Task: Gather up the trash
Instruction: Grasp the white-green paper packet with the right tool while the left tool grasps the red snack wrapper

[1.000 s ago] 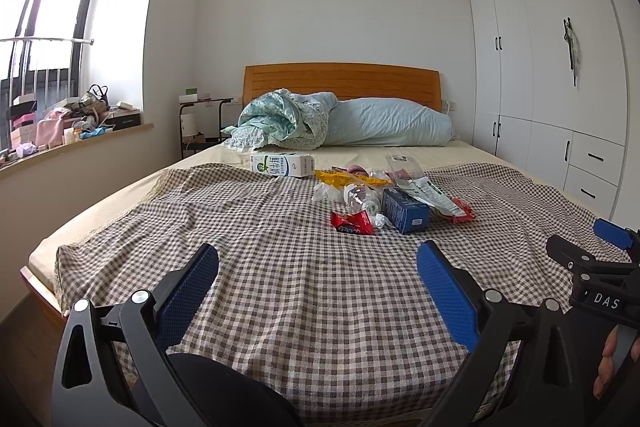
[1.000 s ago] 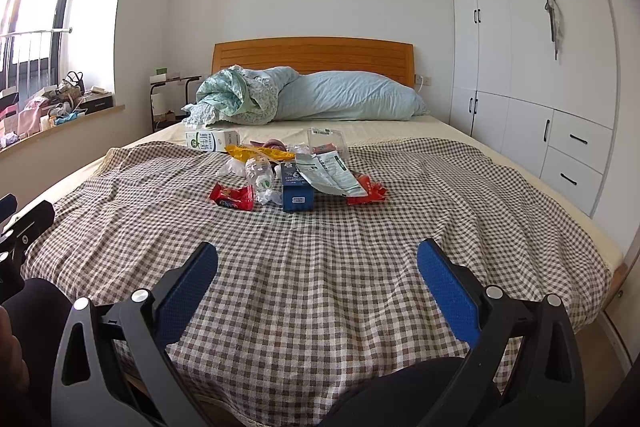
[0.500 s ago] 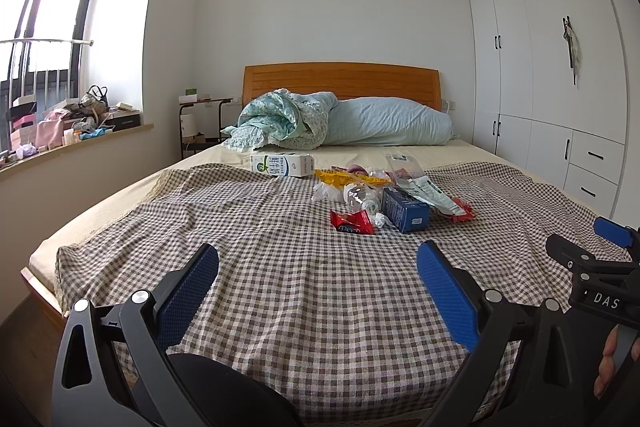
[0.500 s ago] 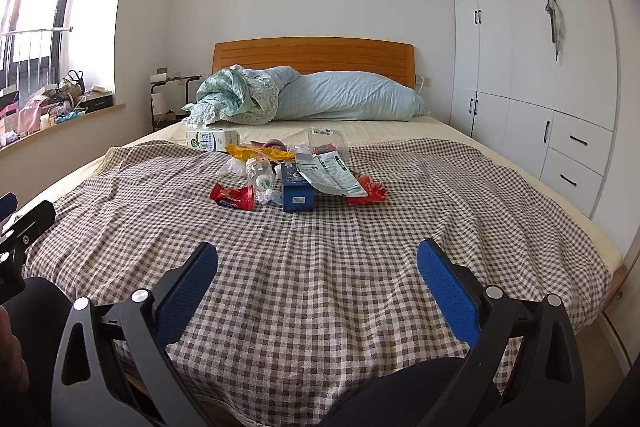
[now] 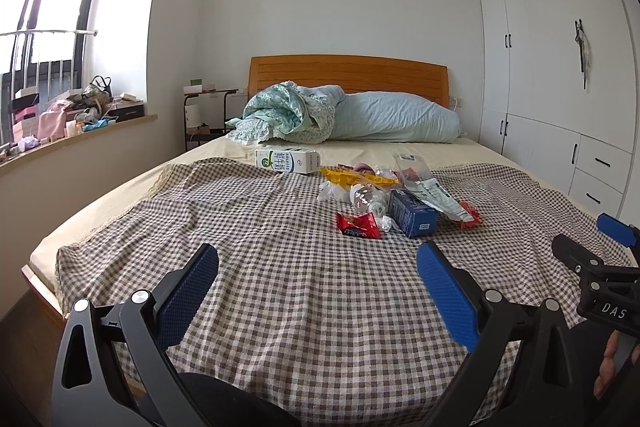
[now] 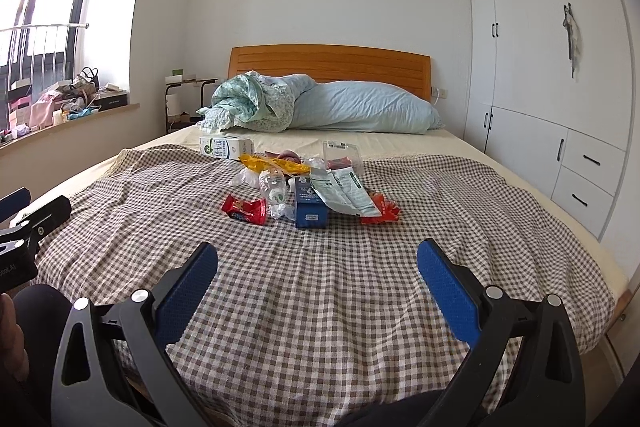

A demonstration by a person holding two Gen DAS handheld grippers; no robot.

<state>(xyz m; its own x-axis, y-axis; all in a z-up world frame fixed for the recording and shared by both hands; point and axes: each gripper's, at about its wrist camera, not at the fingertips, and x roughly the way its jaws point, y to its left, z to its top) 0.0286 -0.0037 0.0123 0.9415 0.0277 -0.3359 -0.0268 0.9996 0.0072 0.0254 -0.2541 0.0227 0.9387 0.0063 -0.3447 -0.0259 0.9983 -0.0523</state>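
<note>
Checked cloth on the bed point(image 6: 460, 211) carries all the trash point(image 6: 304, 187) untouched, both the left gripper point(image 5: 318, 279) and right gripper point(image 6: 318, 277) spread and empty, so collecting seems not yet begun.

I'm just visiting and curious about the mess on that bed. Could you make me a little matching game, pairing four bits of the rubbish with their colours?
Things:
1. flat crinkled snack wrapper
2. small cardboard box
3. long milk carton lying on its side
4. crumpled plastic bag

Colours:
a. white with green print
b. yellow
c. red
d. dark blue

Pairs: 1-c, 2-d, 3-a, 4-b
</note>
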